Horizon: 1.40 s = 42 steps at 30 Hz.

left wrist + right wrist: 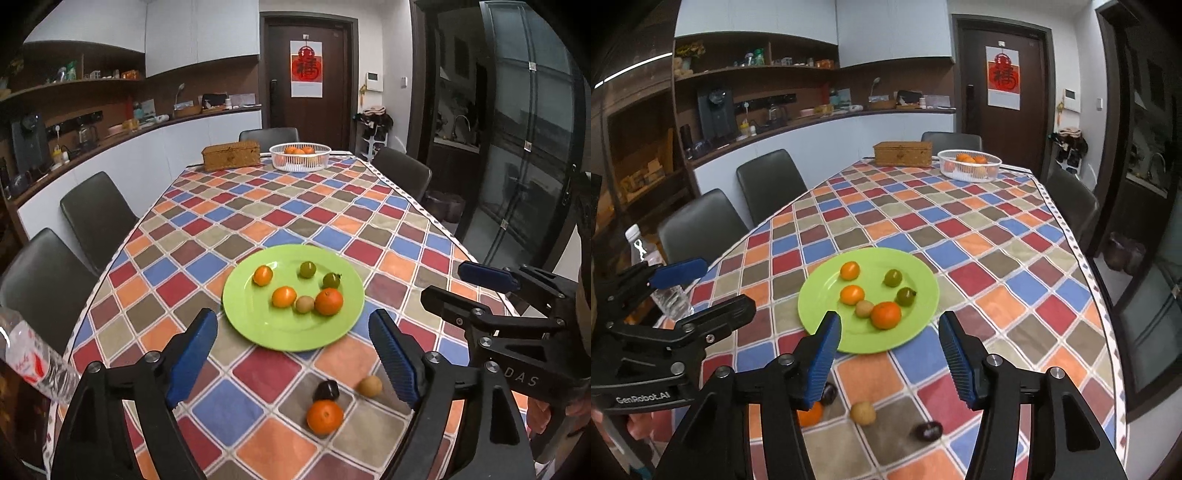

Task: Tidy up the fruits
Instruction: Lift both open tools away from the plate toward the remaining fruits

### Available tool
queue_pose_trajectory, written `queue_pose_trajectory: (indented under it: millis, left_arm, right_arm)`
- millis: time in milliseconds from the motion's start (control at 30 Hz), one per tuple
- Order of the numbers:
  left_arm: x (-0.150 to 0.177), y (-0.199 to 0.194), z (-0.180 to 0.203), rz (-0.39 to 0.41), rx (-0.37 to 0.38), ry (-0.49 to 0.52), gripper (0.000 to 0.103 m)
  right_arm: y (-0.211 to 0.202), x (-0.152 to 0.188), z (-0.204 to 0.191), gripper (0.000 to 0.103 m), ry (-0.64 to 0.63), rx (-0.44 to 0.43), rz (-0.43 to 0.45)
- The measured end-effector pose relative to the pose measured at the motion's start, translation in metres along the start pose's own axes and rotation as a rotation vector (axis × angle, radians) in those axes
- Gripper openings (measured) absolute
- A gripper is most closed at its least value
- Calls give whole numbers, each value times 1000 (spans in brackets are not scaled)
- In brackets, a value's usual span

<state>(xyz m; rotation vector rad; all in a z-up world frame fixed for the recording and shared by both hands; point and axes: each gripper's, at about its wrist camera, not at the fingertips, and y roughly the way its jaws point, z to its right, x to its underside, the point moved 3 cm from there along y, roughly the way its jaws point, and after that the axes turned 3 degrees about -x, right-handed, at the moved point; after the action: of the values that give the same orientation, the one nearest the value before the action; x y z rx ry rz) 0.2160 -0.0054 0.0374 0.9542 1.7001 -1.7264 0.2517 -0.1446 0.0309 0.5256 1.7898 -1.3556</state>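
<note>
A green plate (258, 332) (820, 310) lies on the checkered table and holds several small fruits: oranges (328, 301) (885, 314), green fruits (307, 269) (893, 277) and a tan one (304, 304). On the cloth in front of the plate lie an orange (324, 416) (811, 414), a dark plum (325, 390) (829, 393), a tan fruit (369, 386) (863, 412) and a second dark plum (926, 430). My left gripper (295, 354) is open and empty above these. My right gripper (890, 354) is open and empty. Each gripper shows in the other's view (480, 291) (701, 284).
A white basket (300, 157) (969, 165) with oranges and a wicker box (231, 155) (903, 153) stand at the table's far end. A plastic water bottle (33, 362) (665, 291) stands at the near left edge. Dark chairs (94, 218) line both sides.
</note>
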Motion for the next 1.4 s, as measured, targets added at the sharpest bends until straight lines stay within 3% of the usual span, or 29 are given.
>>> queue_pose_trajectory:
  millis: [300, 700, 1400]
  left_arm:
    - [29, -5, 5, -51, -3, -17, 88]
    - [69, 16, 15, -149, -5, 1, 88]
    - [113, 70, 21, -303, 21, 2, 87]
  right_arm:
    - [-12, 34, 5, 60, 35, 23, -37]
    - [0, 77, 24, 60, 115, 50, -121]
    - [35, 118, 39, 60, 140, 85, -242]
